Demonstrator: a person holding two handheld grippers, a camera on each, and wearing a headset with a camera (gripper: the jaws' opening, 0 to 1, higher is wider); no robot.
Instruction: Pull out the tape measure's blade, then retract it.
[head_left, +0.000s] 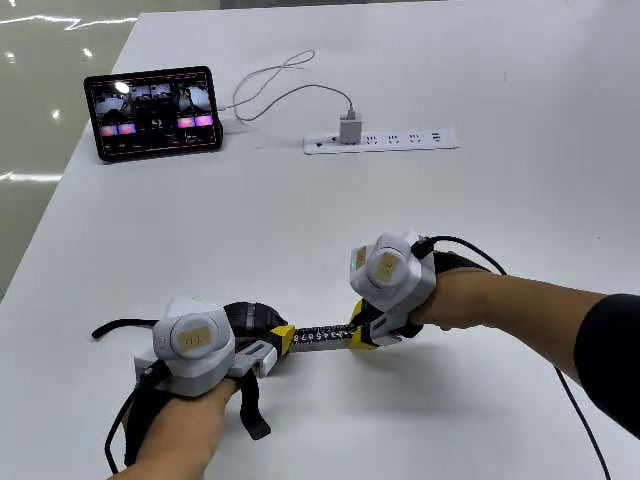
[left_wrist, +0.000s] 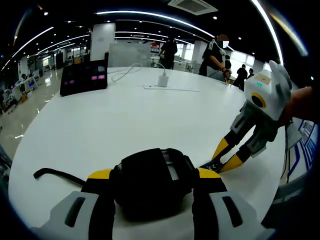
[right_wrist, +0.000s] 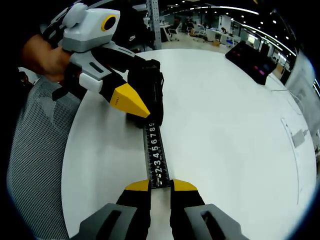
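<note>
A black tape measure (head_left: 257, 322) lies on the white table, and my left gripper (head_left: 268, 352) is shut on its case (left_wrist: 152, 182). A short stretch of blade (head_left: 320, 334) with printed numbers (right_wrist: 155, 157) runs out from the case (right_wrist: 149, 90) toward my right gripper (head_left: 362, 336). The right gripper (right_wrist: 160, 187) is shut on the blade's end, its yellow fingertips (right_wrist: 183, 186) pinching it. In the left gripper view the right gripper (left_wrist: 225, 159) stands to the right, holding the blade tip (left_wrist: 212, 165). A black wrist strap (head_left: 250, 407) trails from the case toward me.
A dark tablet (head_left: 154, 111) stands at the back left. A white power strip (head_left: 382, 141) with a charger (head_left: 350, 128) and cable lies at the back centre. Black cables (head_left: 119, 326) run from both grippers. People stand in the background of the left gripper view.
</note>
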